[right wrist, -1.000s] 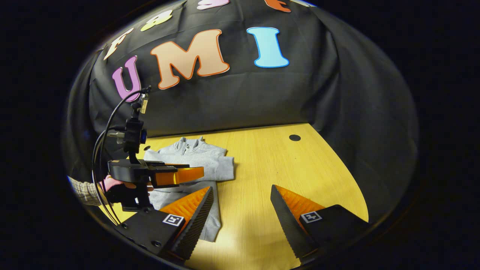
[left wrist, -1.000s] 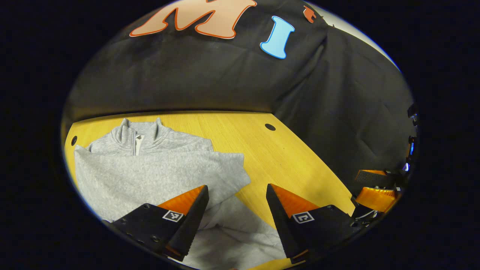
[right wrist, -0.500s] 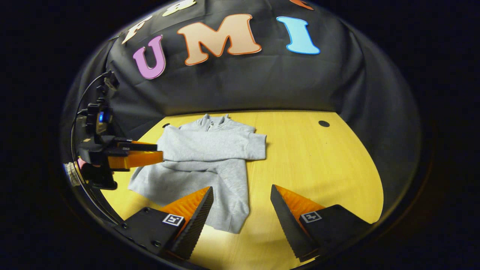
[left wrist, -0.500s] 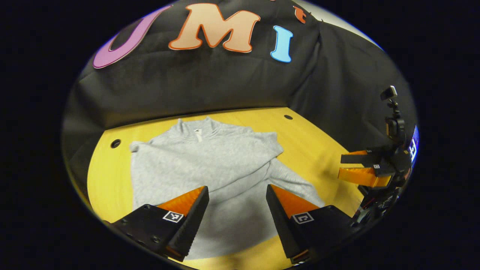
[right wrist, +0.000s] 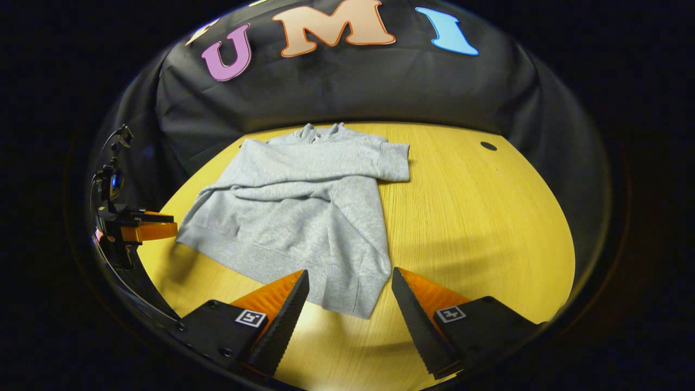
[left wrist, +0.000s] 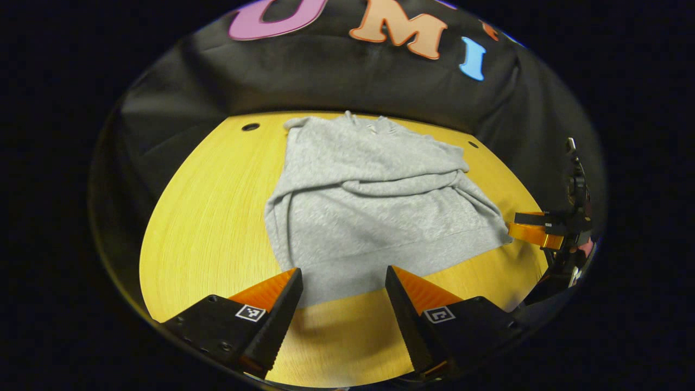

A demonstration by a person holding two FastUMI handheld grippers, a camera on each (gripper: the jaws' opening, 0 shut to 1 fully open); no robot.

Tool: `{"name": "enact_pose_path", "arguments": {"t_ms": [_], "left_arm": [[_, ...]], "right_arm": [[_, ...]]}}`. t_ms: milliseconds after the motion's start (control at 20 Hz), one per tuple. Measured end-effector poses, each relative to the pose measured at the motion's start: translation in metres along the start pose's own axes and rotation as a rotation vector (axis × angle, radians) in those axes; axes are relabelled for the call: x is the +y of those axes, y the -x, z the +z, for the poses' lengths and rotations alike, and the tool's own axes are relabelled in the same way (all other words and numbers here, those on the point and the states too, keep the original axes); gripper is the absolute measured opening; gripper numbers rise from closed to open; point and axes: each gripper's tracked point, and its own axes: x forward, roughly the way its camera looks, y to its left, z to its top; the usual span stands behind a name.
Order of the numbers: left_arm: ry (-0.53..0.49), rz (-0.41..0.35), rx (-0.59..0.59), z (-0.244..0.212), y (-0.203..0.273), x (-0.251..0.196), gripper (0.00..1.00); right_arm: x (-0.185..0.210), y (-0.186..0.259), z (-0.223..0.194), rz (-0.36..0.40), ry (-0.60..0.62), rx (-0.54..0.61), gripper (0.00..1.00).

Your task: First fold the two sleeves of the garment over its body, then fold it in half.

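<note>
The grey sweater (left wrist: 374, 206) lies flat on the yellow bench (left wrist: 206, 217), both sleeves crossed over its body, collar toward the booth wall. My left tongs (left wrist: 343, 304) and right tongs (right wrist: 349, 304) hang wide apart just above the sweater's hem, holding nothing and not touching it.

Your left gripper (left wrist: 343, 304) has two wedge-shaped fingers with toothed inner edges, each set on a black block. Each block carries a small square black-and-white marker, and the block at 7 o'clock shows round screw heads. Your right gripper (right wrist: 348, 307) is built the same way, with a marker on each block. Seen from the right gripper view at 9 o'clock, the left gripper carries a small upright camera mast and a thin black cable.
</note>
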Motion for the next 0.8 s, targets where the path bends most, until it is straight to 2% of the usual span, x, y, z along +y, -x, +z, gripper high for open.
{"name": "enact_pose_path", "arguments": {"t_ms": [50,100,150,200,250,350,400,450,500,550,600,650,700,750,800], "left_arm": [[0.018,0.007,0.006,-0.005,-0.004,0.003,0.89],[0.027,0.019,0.009,-0.009,-0.009,0.005,0.89],[0.03,0.031,0.012,-0.012,-0.01,0.007,0.89],[0.029,0.04,0.016,-0.015,-0.012,0.009,0.89],[0.029,0.047,0.023,-0.018,-0.014,0.01,0.9],[0.022,0.059,0.025,-0.018,-0.016,0.014,0.89],[0.012,0.063,0.018,-0.015,-0.017,0.015,0.89],[0.009,0.064,0.016,-0.012,-0.02,0.015,0.88],[0.01,0.069,0.021,-0.012,-0.023,0.013,0.88],[0.011,0.074,0.031,-0.013,-0.024,0.011,0.88],[0.005,0.084,0.035,-0.013,-0.024,0.01,0.9],[-0.012,0.105,0.032,-0.011,-0.027,0.011,0.9],[-0.019,0.132,0.05,-0.014,-0.031,0.01,0.9],[-0.025,0.15,0.054,-0.013,-0.033,0.009,0.91],[-0.016,0.158,0.052,-0.011,-0.035,0.005,0.92]], "right_arm": [[0.0,-0.001,-0.004,-0.007,-0.003,0.009,0.97],[0.0,-0.003,-0.007,-0.013,-0.008,0.015,0.97],[0.0,-0.006,-0.009,-0.018,-0.012,0.02,0.93],[0.0,-0.009,-0.009,-0.023,-0.016,0.026,0.97],[0.0,-0.012,-0.009,-0.027,-0.02,0.03,0.93],[0.0,-0.013,-0.011,-0.033,-0.025,0.039,0.93],[-0.001,-0.015,-0.012,-0.04,-0.022,0.044,0.97],[-0.002,-0.015,-0.016,-0.049,-0.019,0.054,0.97],[-0.002,-0.015,-0.014,-0.056,-0.008,0.044,0.93],[-0.002,-0.016,-0.014,-0.062,0.001,0.049,0.97],[-0.002,-0.016,-0.015,-0.066,0.016,0.043,0.91],[-0.002,-0.017,-0.015,-0.068,0.024,0.043,0.96],[-0.002,-0.017,-0.014,-0.07,0.022,0.045,0.97],[-0.003,-0.018,-0.015,-0.073,0.018,0.049,0.9],[-0.003,-0.016,-0.014,-0.073,0.012,0.052,0.9]]}}
